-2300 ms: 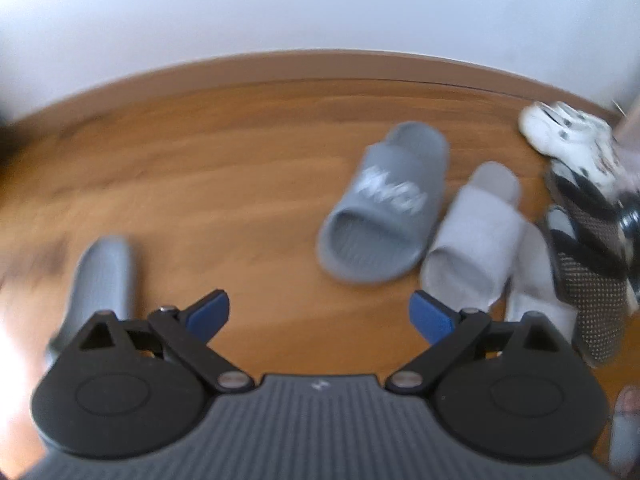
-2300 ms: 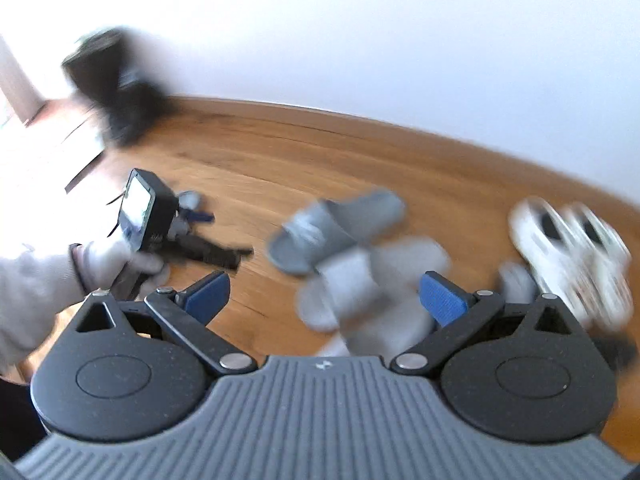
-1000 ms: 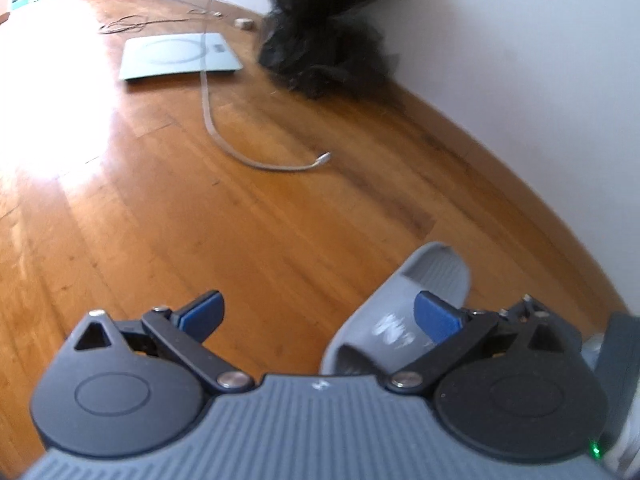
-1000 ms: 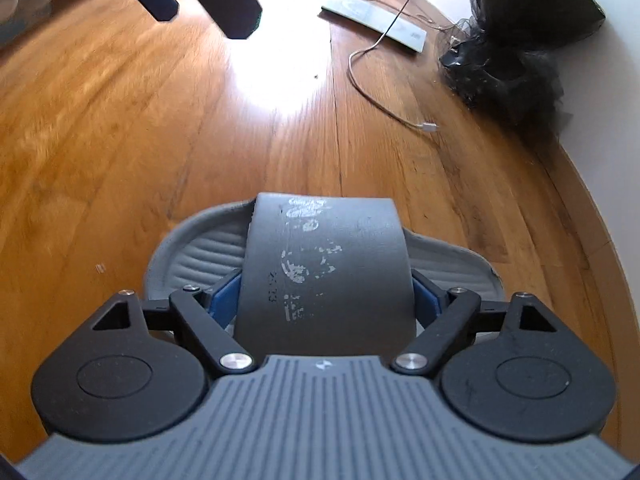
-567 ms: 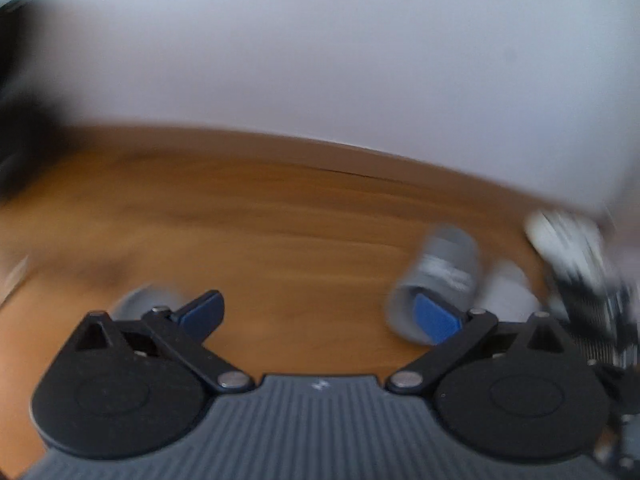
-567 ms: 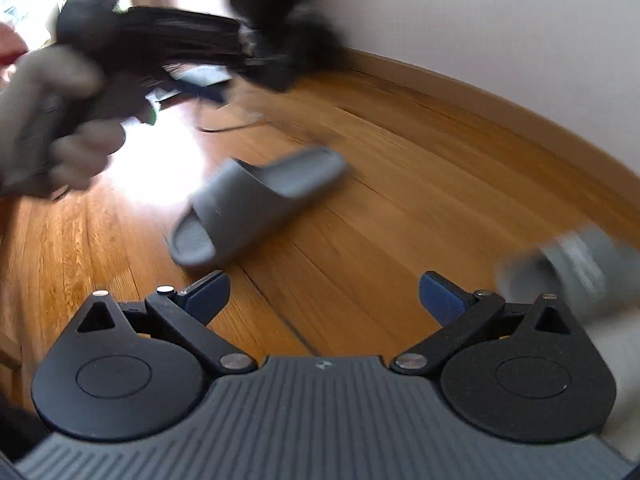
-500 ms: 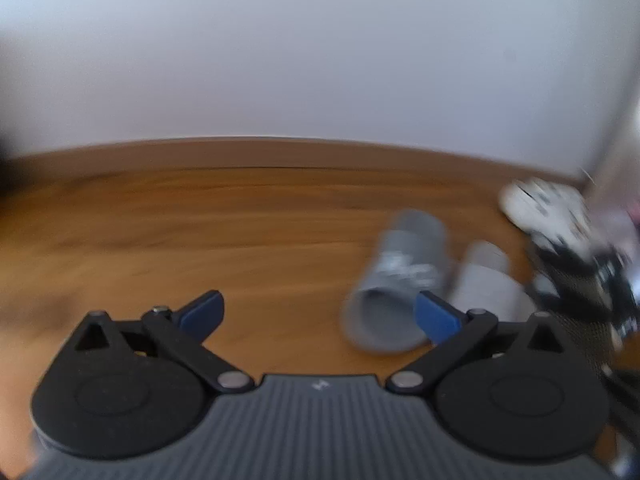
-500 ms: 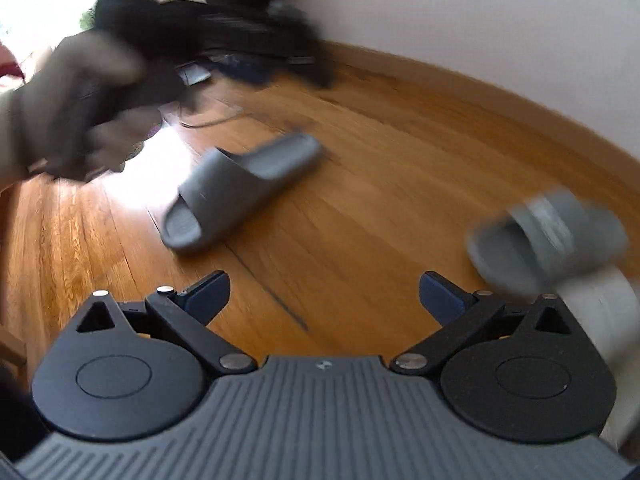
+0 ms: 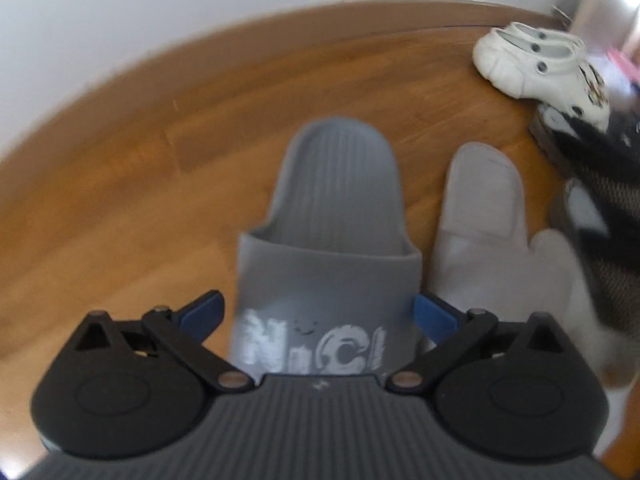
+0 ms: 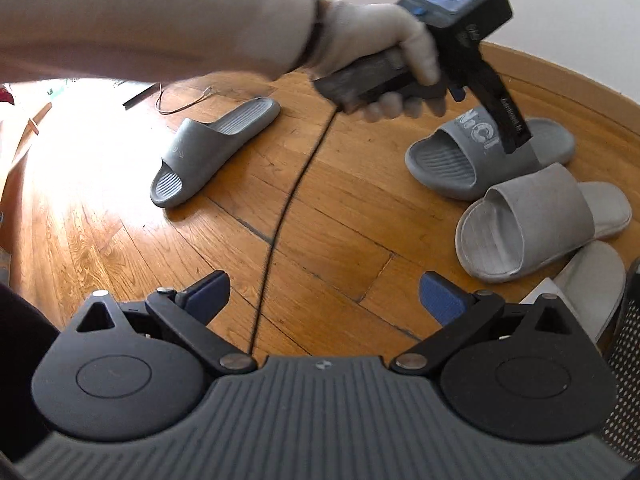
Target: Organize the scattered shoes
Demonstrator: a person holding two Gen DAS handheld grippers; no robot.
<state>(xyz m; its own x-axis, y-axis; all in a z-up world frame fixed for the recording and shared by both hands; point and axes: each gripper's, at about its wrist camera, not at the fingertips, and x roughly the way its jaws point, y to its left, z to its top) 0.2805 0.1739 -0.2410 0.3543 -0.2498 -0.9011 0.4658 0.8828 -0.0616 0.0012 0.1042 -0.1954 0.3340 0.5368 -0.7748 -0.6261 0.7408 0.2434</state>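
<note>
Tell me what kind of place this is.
Probably a room in a home: a wooden parquet floor meets a plain white wall with a wooden skirting board, and casual slides and white clogs lie scattered around.

A dark grey slide (image 9: 326, 236) with white cracked lettering beside a pale grey slipper (image 9: 480, 216), white clogs (image 9: 532, 64) and a black dotted-mesh shoe (image 9: 612, 224) on honey-brown floorboards (image 9: 120, 184).

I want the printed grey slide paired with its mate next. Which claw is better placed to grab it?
Left. The left claw is open and straddles the printed grey slide's strap. The right claw is open over bare floor, away from it.
</note>
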